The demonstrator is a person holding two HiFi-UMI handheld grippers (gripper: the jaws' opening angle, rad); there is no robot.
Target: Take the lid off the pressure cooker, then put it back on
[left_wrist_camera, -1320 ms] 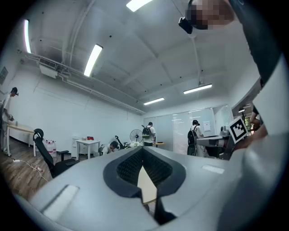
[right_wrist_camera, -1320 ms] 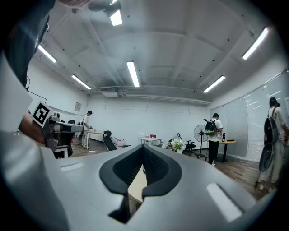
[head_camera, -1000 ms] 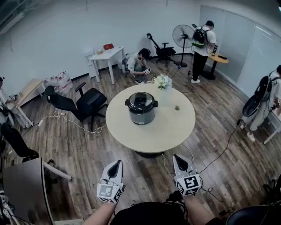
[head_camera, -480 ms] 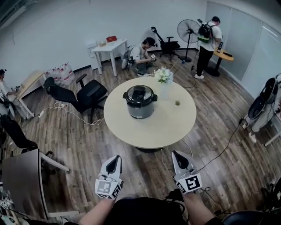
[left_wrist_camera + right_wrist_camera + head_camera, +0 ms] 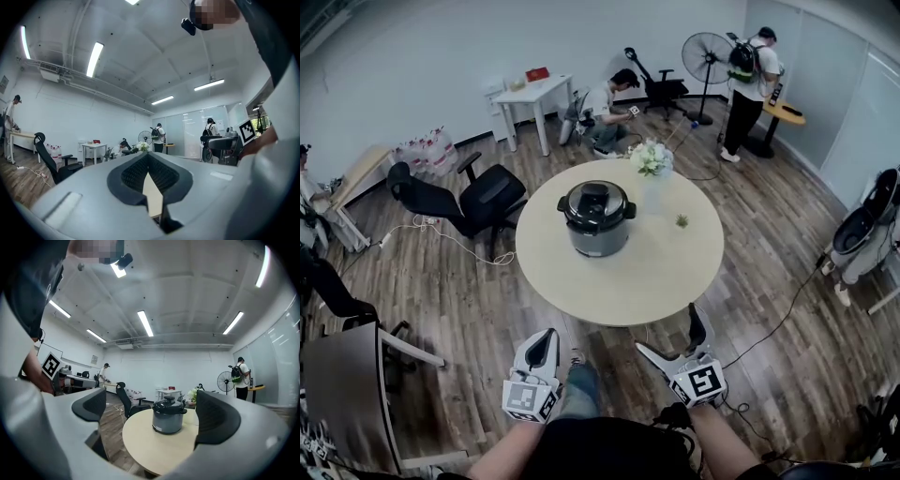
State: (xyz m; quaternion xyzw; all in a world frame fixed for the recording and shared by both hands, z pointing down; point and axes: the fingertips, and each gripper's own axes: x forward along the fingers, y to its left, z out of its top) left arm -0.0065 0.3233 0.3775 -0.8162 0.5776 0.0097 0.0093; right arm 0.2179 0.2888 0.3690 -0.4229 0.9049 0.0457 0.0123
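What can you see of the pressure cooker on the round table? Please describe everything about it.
The pressure cooker is a squat round pot with a grey, metal-looking body, dark side handles and a black lid with a knob on top. The lid is on. It stands upright on the pale round table, and nothing else touches it.

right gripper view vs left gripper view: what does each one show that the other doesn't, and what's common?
Right gripper view only: the pressure cooker with its lid on, standing on the round table, seen beyond the right gripper's opening jaws, which hold nothing. Left gripper view only: the left gripper shut and empty, its jaws blocking the cooker from sight. Both: the standing fan, the flowers and the white side table.
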